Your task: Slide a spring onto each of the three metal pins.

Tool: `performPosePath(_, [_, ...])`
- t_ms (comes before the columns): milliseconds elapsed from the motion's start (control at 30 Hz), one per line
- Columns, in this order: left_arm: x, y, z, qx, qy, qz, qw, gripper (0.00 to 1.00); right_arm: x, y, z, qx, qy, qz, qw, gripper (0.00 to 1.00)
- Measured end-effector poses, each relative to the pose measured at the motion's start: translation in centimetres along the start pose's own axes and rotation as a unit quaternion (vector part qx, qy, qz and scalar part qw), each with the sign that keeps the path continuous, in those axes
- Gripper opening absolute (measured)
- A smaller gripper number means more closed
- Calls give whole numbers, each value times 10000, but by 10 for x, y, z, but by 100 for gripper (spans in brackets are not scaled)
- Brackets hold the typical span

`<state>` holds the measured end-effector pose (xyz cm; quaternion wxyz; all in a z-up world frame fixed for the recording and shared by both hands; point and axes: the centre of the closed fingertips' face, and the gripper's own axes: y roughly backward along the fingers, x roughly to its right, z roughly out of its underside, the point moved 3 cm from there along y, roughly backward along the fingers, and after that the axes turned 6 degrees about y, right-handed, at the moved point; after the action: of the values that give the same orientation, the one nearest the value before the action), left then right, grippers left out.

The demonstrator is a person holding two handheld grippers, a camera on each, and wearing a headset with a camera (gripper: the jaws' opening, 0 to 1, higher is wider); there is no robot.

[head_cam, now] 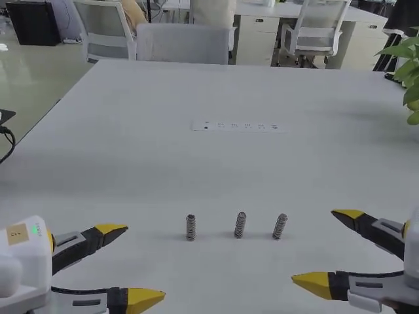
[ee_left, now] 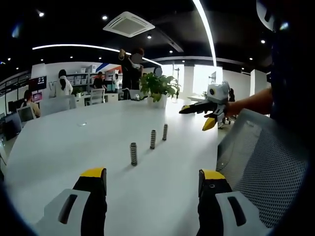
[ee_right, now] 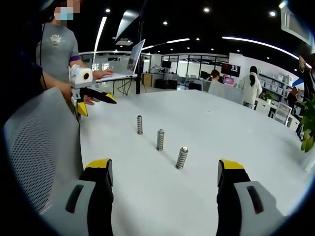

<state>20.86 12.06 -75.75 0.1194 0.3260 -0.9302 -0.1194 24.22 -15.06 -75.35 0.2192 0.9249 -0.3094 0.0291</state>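
Note:
Three springs stand upright in a row on the white table, each around a pin: a left spring (head_cam: pixel 190 227), a middle spring (head_cam: pixel 240 224) and a right spring (head_cam: pixel 280 226), which leans a little. A pin tip shows at the top of the nearest spring (ee_right: pixel 182 157) in the right gripper view. My left gripper (head_cam: pixel 124 265) is open at the lower left, apart from the springs, and holds nothing. At the lower right my right gripper (head_cam: pixel 330 248) is open too, its jaws wide and bare. The left gripper view has the row (ee_left: pixel 133 154) ahead.
A white power strip (head_cam: pixel 239 125) lies flat mid-table beyond the springs. Chairs (head_cam: pixel 183 43) stand at the far edge, a plant (head_cam: pixel 409 72) at the right. A mesh chair back (ee_left: pixel 261 167) stands close beside the grippers.

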Motion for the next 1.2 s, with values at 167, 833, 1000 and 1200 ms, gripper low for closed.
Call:
performPosePath(167, [0, -1, 0, 11, 3, 6, 10000, 73, -1, -1, 1, -28, 16, -13, 10000, 88])
performPosePath(833, [-3, -2, -3, -37, -22, 39, 10000, 73, 2, -4, 4, -35, -55, 28, 10000, 87])
performPosePath(1000, [-2, -2, -3, -58, -15, 57, 10000, 72, 2, -4, 4, -52, -56, 24, 10000, 87])
performPosePath(1200, [-2, -2, -3, -65, -5, 56, 10000, 72, 4, -3, 4, -56, -64, 53, 10000, 87])
